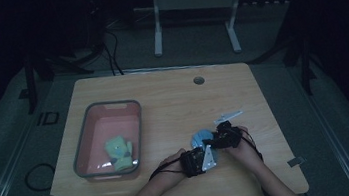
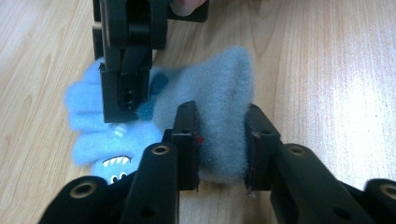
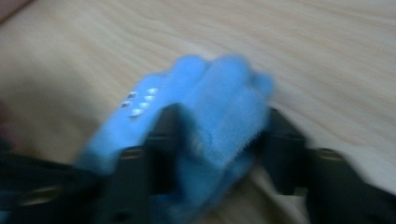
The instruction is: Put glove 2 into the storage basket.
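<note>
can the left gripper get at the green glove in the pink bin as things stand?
Probably not right now. The left gripper is clamped on the blue glove's cuff. The path to the green glove looks free: the pink bin is open-topped on the table, nothing between. It would need to let go first.

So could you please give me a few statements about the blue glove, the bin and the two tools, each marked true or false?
1. The left tool is clamped on the blue glove's cuff. True.
2. The blue glove lies inside the bin. False: it lies on the table.
3. A green glove lies in the bin. True.
4. The right tool is far from the blue glove. False: its jaws straddle the glove.
</note>
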Motion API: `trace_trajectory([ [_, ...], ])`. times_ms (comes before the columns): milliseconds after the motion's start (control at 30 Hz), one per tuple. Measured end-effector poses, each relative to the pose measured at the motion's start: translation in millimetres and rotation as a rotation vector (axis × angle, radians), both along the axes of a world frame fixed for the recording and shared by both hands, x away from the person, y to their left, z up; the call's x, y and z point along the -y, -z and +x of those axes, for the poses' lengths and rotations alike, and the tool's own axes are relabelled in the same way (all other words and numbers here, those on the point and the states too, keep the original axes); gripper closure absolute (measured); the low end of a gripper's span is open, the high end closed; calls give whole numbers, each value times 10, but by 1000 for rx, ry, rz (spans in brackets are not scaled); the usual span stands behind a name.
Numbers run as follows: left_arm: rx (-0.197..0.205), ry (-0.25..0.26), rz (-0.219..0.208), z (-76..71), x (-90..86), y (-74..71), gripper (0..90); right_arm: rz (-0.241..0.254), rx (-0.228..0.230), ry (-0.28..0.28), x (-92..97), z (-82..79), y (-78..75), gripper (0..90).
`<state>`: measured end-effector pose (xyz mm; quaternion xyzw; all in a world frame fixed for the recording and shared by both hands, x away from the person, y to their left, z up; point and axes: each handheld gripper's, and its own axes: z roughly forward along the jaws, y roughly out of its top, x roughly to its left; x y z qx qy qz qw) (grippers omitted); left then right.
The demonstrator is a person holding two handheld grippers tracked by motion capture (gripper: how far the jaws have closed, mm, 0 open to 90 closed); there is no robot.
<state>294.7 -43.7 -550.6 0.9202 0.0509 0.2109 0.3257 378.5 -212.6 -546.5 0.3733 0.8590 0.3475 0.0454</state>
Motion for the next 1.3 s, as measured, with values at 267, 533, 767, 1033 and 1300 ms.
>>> trace_trajectory([
  [267,-35,-13,-1,6,-36,-72,761,37,-59,-20,-35,29,-43,768],
  [533,-29,-11,1,-49,-116,-249,763,57,-31,-34,-65,-26,-190,772],
  [767,-31,-14,-5,-125,-257,-484,764,98,-5,-58,-120,-99,-402,773],
  [1033,-31,-36,12,-145,-461,-722,764,111,30,-109,-319,-98,-621,774],
  [1300,-4,-59,30,-151,-661,-907,764,122,73,-137,-551,-79,-840,777],
])
